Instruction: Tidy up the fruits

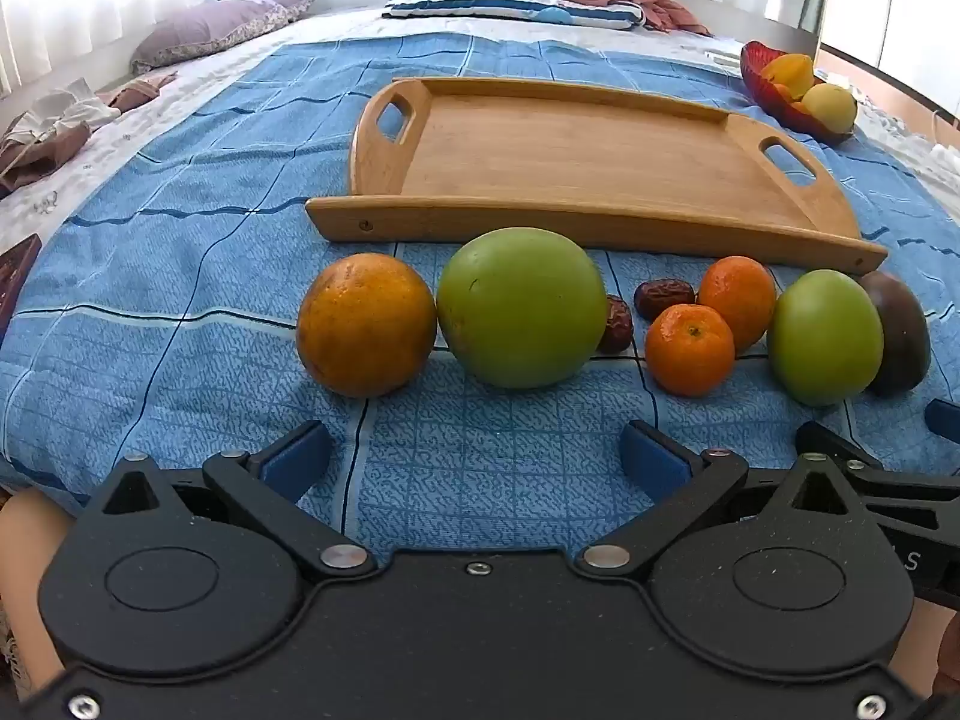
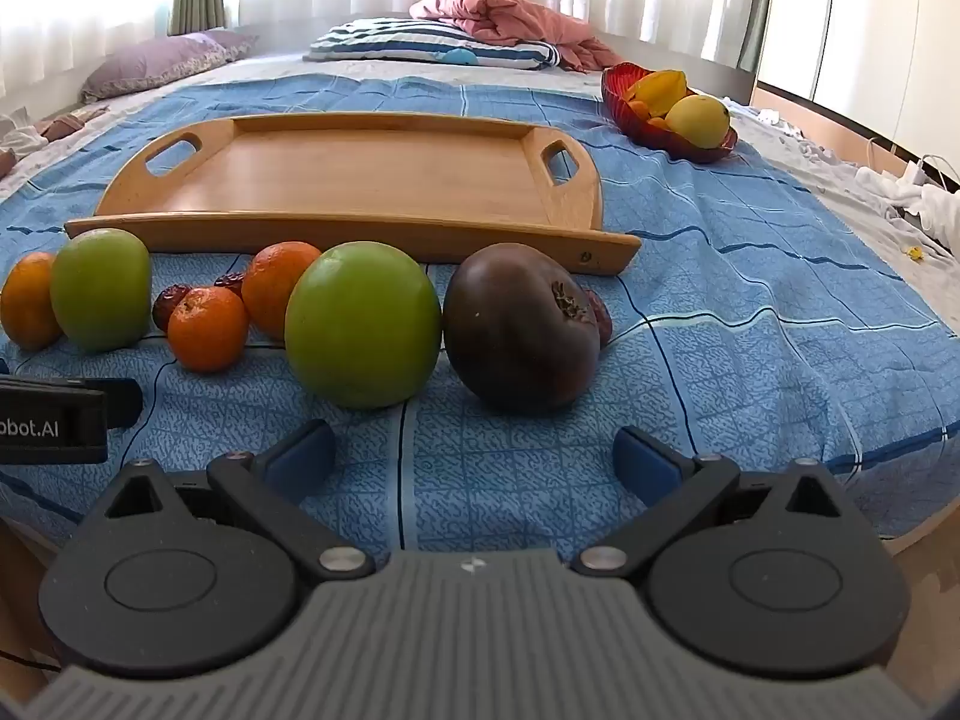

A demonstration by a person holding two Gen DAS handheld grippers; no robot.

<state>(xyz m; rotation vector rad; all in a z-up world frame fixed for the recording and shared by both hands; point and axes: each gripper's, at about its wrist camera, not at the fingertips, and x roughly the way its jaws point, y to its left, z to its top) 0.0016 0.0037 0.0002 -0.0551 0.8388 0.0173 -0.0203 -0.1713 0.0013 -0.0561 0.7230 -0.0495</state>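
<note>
A row of fruit lies on the blue bedspread in front of an empty wooden tray (image 1: 576, 150) (image 2: 360, 174). In the left wrist view: a large orange (image 1: 366, 324), a big green fruit (image 1: 521, 307), two small tangerines (image 1: 690, 349) (image 1: 738, 294), brown dates (image 1: 663, 298), a second green fruit (image 1: 825, 337) and a dark purple fruit (image 1: 900, 333). My left gripper (image 1: 477, 459) is open and empty, just short of the big green fruit. My right gripper (image 2: 474, 459) is open and empty, facing the green fruit (image 2: 363, 324) and the purple fruit (image 2: 521, 324).
A red bowl (image 1: 759, 81) (image 2: 624, 93) with yellow fruit sits at the back right. Pillows (image 2: 162, 63) and a pink blanket (image 2: 510, 18) lie at the bed's far end. White clothes (image 2: 924, 198) lie at the right edge. The left gripper's side (image 2: 54, 420) shows beside my right gripper.
</note>
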